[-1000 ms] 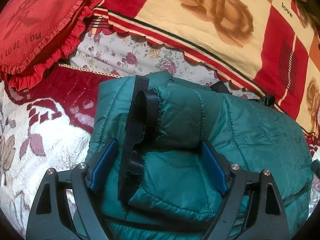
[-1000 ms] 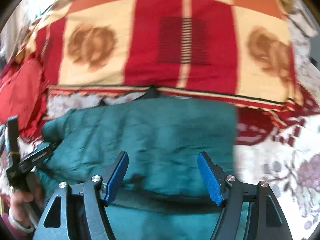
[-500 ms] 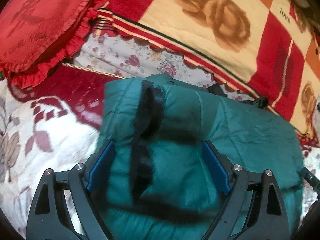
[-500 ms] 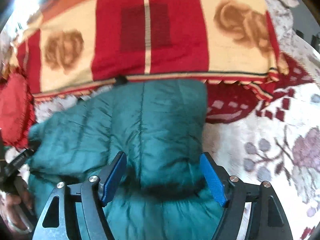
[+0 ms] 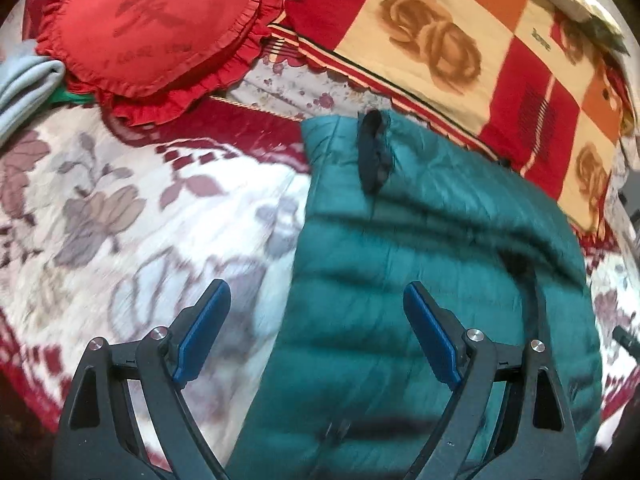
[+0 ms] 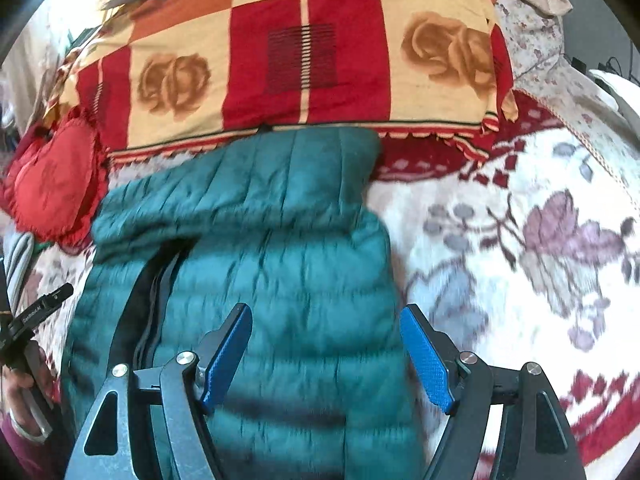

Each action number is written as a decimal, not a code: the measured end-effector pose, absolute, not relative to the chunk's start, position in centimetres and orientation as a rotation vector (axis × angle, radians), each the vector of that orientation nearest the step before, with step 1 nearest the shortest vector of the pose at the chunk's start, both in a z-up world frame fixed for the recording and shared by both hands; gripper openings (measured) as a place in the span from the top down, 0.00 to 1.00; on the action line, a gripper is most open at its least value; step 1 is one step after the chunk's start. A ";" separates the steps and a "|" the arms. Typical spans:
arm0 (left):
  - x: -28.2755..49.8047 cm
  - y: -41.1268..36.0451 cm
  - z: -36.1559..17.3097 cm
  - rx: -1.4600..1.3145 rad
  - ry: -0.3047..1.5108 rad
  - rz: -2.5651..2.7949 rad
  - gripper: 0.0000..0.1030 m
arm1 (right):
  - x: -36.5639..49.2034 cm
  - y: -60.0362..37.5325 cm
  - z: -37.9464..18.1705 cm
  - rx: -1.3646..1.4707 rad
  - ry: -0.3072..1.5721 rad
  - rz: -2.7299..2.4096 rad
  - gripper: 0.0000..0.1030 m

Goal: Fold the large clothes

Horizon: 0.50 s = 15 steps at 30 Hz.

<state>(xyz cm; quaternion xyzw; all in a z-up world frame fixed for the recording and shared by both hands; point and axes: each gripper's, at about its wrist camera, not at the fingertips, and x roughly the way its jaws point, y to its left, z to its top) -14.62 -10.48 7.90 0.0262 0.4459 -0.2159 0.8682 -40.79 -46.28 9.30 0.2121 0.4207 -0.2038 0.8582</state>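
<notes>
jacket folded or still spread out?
Folded. The green jacket lies as a compact bundle on the bedspread, its top part doubled over the body, sleeves tucked out of sight. Both grippers are open and off it.

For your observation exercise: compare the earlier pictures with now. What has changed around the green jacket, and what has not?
Both grippers, left gripper and right gripper, drew back from the green jacket, jaws open and holding nothing; the left one slid partly over the floral bedspread. The jacket stayed folded where it lay.
</notes>
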 end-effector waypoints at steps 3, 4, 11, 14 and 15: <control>-17.0 -9.3 8.1 0.087 0.909 -0.452 0.14 | -42.6 -44.8 8.9 0.454 0.899 -0.403 0.28; -17.5 -9.0 8.1 0.087 0.906 -0.455 0.14 | -43.1 -44.6 8.8 0.452 0.902 -0.400 0.28; -20.5 -7.2 8.5 0.093 0.888 -0.469 0.14 | -46.1 -42.9 8.2 0.449 0.921 -0.390 0.26; -21.2 -6.8 8.6 0.097 0.882 -0.468 0.14 | -46.9 -42.3 8.2 0.457 0.918 -0.390 0.26; -21.4 -6.6 8.6 0.096 0.881 -0.469 0.14 | -47.1 -42.1 8.2 0.457 0.918 -0.387 0.26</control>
